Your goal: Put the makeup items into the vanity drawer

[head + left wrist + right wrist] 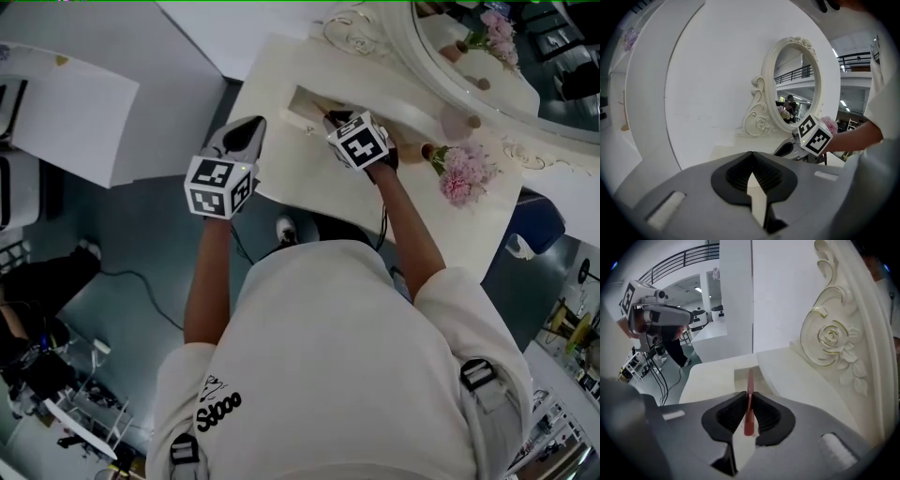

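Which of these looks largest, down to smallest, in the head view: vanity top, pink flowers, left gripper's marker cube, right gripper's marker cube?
Largest: vanity top.
Next: left gripper's marker cube and pink flowers, about alike, so unranked.
Smallest: right gripper's marker cube, only slightly, and it seems farther from the camera.

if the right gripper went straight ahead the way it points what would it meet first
The right gripper, shut on a thin red makeup stick, points at the open vanity drawer. The stick's tip would likely enter that opening first, though depth is hard to judge.
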{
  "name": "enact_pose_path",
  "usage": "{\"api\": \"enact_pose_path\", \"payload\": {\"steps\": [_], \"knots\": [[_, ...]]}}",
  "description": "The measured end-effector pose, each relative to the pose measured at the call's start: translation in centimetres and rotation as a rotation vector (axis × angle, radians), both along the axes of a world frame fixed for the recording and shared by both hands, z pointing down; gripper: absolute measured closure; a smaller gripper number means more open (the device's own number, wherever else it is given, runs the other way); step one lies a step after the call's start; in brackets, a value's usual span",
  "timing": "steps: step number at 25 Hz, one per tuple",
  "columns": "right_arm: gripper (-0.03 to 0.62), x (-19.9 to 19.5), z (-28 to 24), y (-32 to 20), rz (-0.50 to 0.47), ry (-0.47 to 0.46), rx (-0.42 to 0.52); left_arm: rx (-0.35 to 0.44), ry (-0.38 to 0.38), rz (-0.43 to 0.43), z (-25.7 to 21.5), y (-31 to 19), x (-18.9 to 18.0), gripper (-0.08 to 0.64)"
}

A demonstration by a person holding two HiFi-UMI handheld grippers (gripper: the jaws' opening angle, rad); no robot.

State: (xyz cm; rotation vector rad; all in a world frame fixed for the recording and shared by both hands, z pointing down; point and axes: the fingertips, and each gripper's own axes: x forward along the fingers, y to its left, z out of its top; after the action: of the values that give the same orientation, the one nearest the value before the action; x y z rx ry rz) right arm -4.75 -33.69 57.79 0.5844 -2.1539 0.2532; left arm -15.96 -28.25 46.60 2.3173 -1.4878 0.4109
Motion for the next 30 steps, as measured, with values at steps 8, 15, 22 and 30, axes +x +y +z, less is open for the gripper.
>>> {"api": "enact_pose_path", "payload": {"steps": [8, 15, 22, 30], "knots": [[0.54, -3.0, 2.0, -1.5, -0.164, 0.089, -0.003, -0.028, 0.005, -0.07, 0.9, 1.0, -1.9, 0.541], [0.514, -3.5, 3.0, -1.8, -0.141, 0.059, -0.047, -0.028, 0.02, -0.075, 1.0, 1.6, -2.2, 0.541], [0.55, -1.8, 0.4, -2.1, -0.043, 0.03, 0.04, -0.011, 0.007, -0.036, 0.5, 2.1, -1.7, 0.541], [0.591, 2.5, -6.5, -0.3, 0.129, -0.065, 0.211, 0.066, -0.005, 0.059, -1.5, 2.6, -0.4, 0.541]]}}
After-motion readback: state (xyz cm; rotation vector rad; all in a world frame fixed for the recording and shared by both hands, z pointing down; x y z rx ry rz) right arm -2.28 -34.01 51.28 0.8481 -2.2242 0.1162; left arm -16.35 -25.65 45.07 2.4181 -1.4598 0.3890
